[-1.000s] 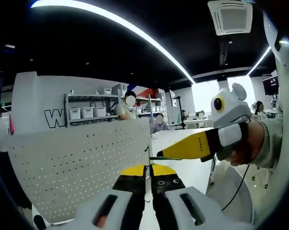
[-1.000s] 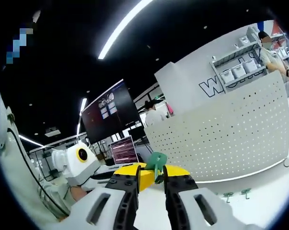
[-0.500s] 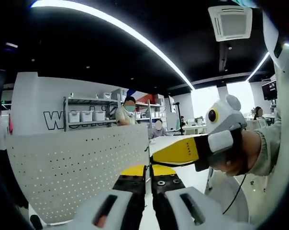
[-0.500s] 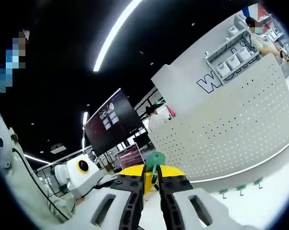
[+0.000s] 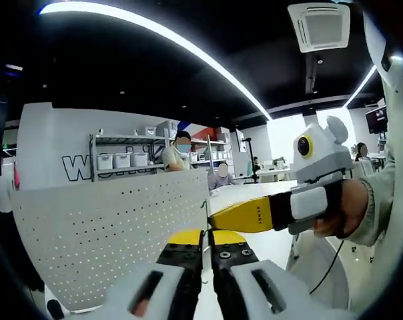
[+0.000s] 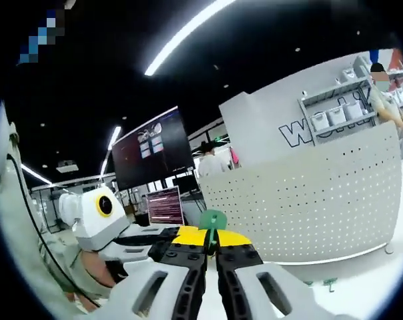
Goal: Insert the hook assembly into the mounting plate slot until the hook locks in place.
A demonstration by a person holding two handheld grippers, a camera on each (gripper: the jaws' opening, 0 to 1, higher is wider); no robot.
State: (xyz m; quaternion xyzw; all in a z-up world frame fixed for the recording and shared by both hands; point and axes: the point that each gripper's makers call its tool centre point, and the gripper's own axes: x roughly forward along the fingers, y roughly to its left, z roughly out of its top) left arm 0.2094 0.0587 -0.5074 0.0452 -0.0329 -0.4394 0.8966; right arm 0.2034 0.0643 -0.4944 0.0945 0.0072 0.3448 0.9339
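The white perforated mounting plate [image 5: 108, 227] stands upright on the left of the left gripper view. Its right edge runs down between the yellow tips of my left gripper [image 5: 206, 235], which is shut on it. My right gripper [image 5: 218, 220] comes in from the right, held by a hand, with its yellow tip at the plate's edge. In the right gripper view, my right gripper [image 6: 211, 238] is shut on a small green hook [image 6: 213, 220]. The plate [image 6: 308, 200] curves across the right behind it. The left gripper [image 6: 178, 232] reaches in from the left.
Two spare green hooks [image 6: 330, 284] lie on the white table below the plate. A dark monitor [image 6: 151, 157] hangs at the back left. Metal shelves with bins [image 5: 121, 157] and people stand behind the plate.
The right gripper's jaws have drawn closer together around the green hook, and its yellow tip now sits at the plate's edge. The left gripper still holds the plate.
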